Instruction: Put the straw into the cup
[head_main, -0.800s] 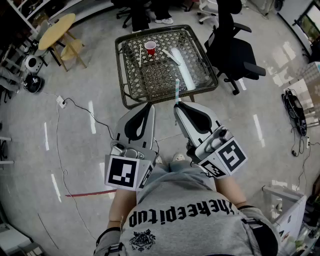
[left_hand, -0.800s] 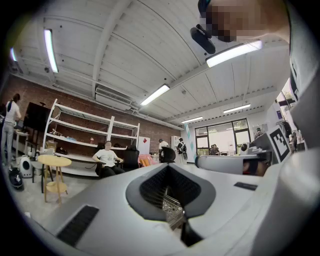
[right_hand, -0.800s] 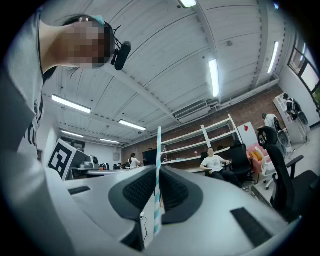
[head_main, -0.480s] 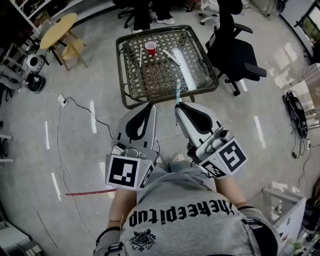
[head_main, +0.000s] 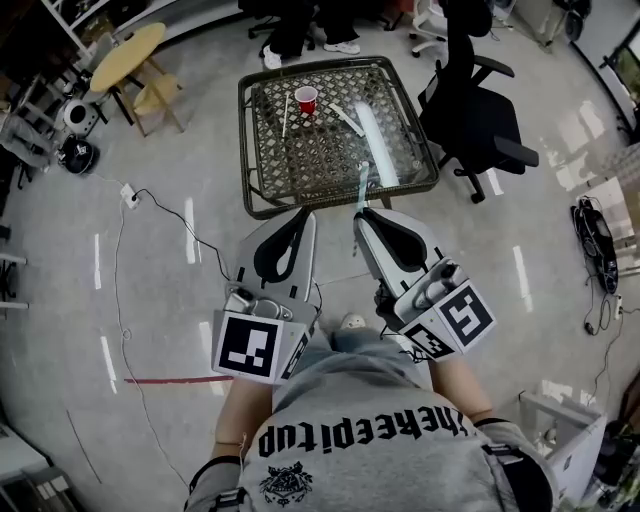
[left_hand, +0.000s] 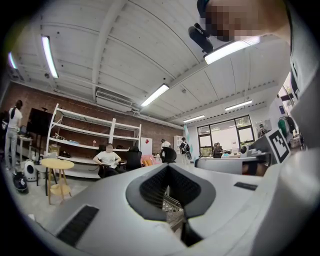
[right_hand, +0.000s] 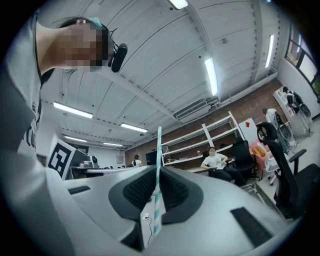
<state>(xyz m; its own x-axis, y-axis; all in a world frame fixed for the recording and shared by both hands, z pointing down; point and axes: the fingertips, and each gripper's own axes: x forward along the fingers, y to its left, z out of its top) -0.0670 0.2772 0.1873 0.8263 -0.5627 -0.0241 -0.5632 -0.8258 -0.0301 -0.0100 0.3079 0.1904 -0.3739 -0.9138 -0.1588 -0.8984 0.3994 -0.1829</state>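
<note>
Right gripper (head_main: 360, 212) has its jaws clamped on the straw (head_main: 361, 184), a thin one striped teal and white. In the right gripper view the straw (right_hand: 159, 150) stands upright between the dark pads, with its upper end well past the tips of the right gripper (right_hand: 159, 171) and its lower end down in the gap behind them. Left gripper (head_main: 302, 214) has its jaws together at the tips with nothing between them; in the left gripper view only a bit of wicker shows through the diamond-shaped hollow behind the tips of the left gripper (left_hand: 168, 167).

In the head view both grippers are held side by side in front of the person's grey shirt (head_main: 370, 440), pointing to 12 o'clock. At 12 o'clock from them, well apart, stands the table (head_main: 258, 200), a square wicker frame under a glass top. The cup (head_main: 306, 99), red, sits upright on the far part of the table, mouth up; it is too small to tell what it holds. The straw's free end shows over the table's near edge, far from the cup.

At 2 o'clock from the grippers is a black office chair (head_main: 480, 110); at 10 o'clock, a small round yellow table (head_main: 125, 57)
</note>
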